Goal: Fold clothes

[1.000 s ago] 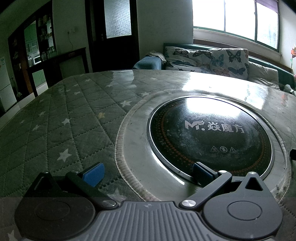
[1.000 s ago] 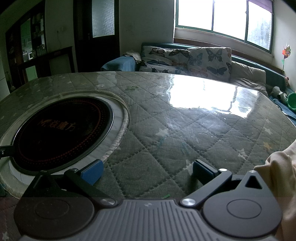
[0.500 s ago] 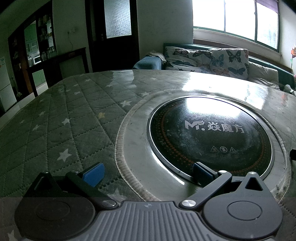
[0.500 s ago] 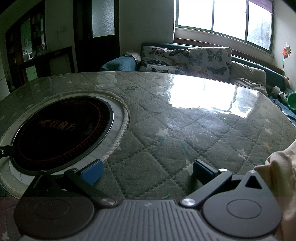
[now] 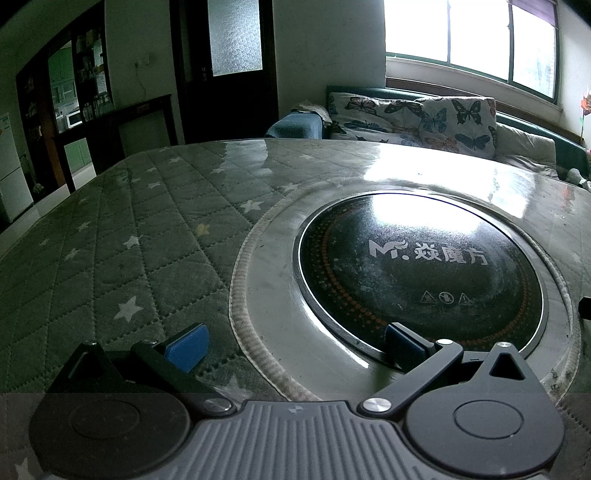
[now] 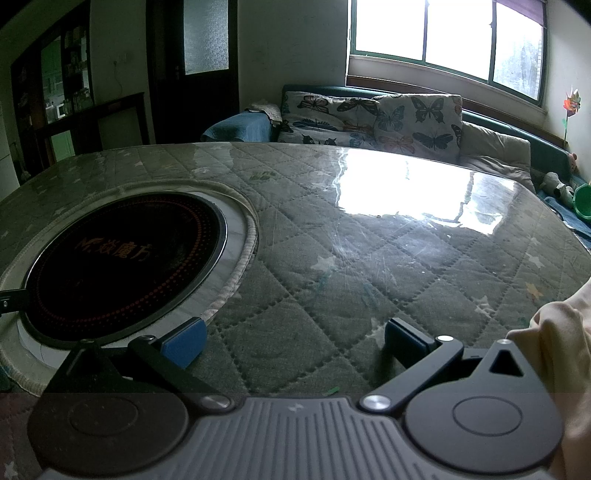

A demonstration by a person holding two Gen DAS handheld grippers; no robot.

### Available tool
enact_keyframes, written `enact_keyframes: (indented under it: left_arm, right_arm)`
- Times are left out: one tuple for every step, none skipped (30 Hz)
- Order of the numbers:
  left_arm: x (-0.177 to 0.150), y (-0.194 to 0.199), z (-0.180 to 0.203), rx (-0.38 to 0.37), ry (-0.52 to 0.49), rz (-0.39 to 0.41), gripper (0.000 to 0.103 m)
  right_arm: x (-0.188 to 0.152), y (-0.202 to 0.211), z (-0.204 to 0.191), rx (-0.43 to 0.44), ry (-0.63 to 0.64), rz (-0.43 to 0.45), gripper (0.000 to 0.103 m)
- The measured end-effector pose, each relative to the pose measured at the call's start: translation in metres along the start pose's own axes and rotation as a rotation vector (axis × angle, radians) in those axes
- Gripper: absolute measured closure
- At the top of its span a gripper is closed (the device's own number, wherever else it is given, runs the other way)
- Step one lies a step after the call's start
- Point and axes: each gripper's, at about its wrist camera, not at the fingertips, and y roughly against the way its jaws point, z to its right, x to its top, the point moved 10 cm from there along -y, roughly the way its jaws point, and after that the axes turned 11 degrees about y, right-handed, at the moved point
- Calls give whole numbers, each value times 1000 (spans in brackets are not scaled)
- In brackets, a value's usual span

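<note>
The hob [image 5: 421, 273] set in the table [image 5: 110, 258] reads "M. 焱魔方". Left gripper [image 5: 295, 341] and right gripper [image 6: 293, 338] both stand apart, empty. Cream cloth [image 6: 554, 332] lies beside the right one.

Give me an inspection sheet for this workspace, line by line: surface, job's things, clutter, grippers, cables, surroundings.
Surface: round table under a quilted star-print cover with a glossy clear sheet; a black round cooktop is set into it.
Job's things: one pale cream garment at the right edge of the right wrist view, mostly out of frame.
Clutter: nothing seen on the table.
Grippers: left gripper open, empty, over the cooktop rim; right gripper open, empty, over the cover.
Cables: nothing seen.
Surroundings: sofa with butterfly cushions, bright window, dark door.
</note>
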Motion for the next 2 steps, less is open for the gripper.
enact_keyframes:
  left_arm:
    - [0, 0, 0, -1, 0, 0, 0]
    - [0, 0, 0, -1, 0, 0, 0]
  right_arm:
    - [0, 0, 0, 0, 0, 0, 0]
    - [0, 0, 0, 0, 0, 0, 0]
